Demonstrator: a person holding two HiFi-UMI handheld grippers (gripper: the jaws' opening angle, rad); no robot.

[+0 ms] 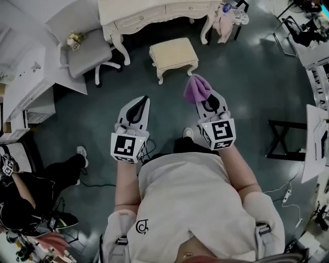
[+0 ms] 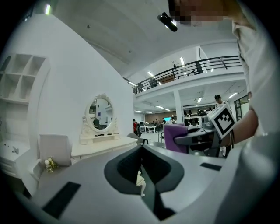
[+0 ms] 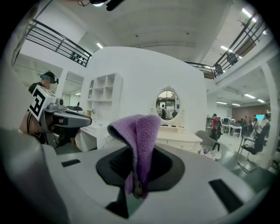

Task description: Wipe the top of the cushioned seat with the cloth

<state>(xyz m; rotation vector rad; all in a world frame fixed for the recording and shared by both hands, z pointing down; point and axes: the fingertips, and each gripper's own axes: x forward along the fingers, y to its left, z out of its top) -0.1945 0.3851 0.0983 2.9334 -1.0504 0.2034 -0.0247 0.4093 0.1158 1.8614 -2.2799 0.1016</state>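
1. Holding my left gripper [image 1: 144,101] out in front of my waist, forearm stretched forward, I have its jaws pressed together with nothing between them.
2. The cushioned seat [image 1: 173,51] stands on the floor ahead of me, just in front of the white dressing table [image 1: 154,13]. It is well apart from both grippers, and its cream top is bare.
3. My right gripper [image 1: 205,100] is level with the left, also pointing forward. It is clamped on the purple cloth [image 1: 197,87], which rises in a fold from the jaw tips and droops over them.
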